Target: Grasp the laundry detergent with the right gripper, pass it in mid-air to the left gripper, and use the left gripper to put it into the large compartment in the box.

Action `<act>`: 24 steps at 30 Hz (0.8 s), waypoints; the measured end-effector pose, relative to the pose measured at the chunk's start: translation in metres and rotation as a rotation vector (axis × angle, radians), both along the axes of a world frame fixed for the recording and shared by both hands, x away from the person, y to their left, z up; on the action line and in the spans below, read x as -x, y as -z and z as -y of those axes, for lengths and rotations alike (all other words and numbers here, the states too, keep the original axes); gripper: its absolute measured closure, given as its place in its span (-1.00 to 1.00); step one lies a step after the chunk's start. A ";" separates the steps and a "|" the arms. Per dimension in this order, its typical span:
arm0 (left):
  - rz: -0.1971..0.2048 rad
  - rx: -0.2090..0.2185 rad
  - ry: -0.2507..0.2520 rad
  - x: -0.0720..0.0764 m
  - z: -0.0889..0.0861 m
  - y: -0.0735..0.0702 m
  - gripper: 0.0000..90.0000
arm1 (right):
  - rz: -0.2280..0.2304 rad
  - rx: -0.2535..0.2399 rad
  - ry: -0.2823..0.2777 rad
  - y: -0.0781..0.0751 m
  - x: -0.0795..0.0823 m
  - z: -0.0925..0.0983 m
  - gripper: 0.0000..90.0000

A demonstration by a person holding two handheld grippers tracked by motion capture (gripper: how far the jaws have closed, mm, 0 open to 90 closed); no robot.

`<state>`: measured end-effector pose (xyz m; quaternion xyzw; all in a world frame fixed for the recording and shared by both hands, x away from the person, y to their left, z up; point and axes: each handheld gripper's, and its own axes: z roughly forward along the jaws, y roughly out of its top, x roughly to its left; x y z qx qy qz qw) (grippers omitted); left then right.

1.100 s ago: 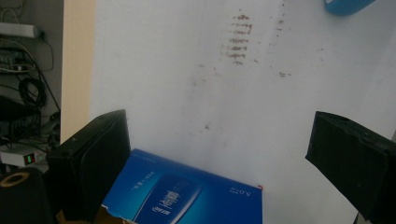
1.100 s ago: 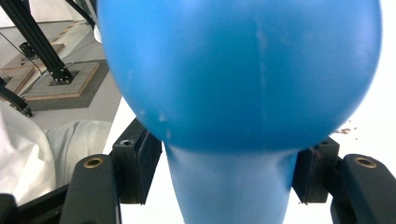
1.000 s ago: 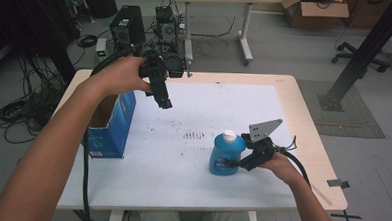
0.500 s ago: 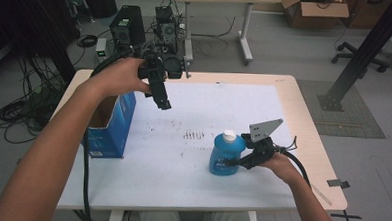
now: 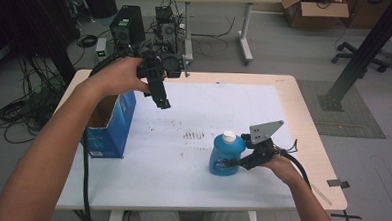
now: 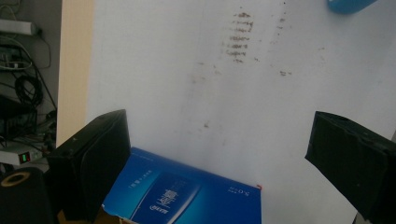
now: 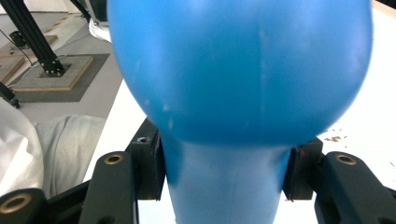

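Observation:
A blue bottle (image 5: 225, 157) with a white cap stands upright on the white mat, front right of the table. My right gripper (image 5: 235, 164) grips it low on its right side. In the right gripper view its jaws have just been closing and now press both sides of the bottle (image 7: 238, 70), right gripper (image 7: 224, 163) shut on it. My left gripper (image 5: 162, 102) hangs raised above the back left of the mat, pointing down, beside an open-topped blue carton (image 5: 110, 129). Its jaws stand wide apart with nothing between them, left gripper (image 6: 219, 168) over the carton (image 6: 182, 198).
The wooden table (image 5: 308, 130) bears a white mat with dark smudges (image 5: 193, 135) at its middle. Computer gear and cables (image 5: 137, 28) sit on the floor behind the table. A black frame post (image 5: 356, 62) stands at the right.

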<state>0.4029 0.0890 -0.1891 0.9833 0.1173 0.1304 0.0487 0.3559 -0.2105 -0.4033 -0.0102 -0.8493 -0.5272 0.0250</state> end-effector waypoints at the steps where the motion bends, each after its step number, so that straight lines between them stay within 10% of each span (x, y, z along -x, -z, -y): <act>1: 0.001 0.001 0.000 0.000 0.000 0.000 -0.85 | -0.003 0.000 0.001 0.000 0.000 0.000 -0.01; 24: 0.014 0.013 0.031 0.020 0.010 -0.013 -0.85 | 0.015 0.004 0.051 -0.038 0.003 0.008 -0.01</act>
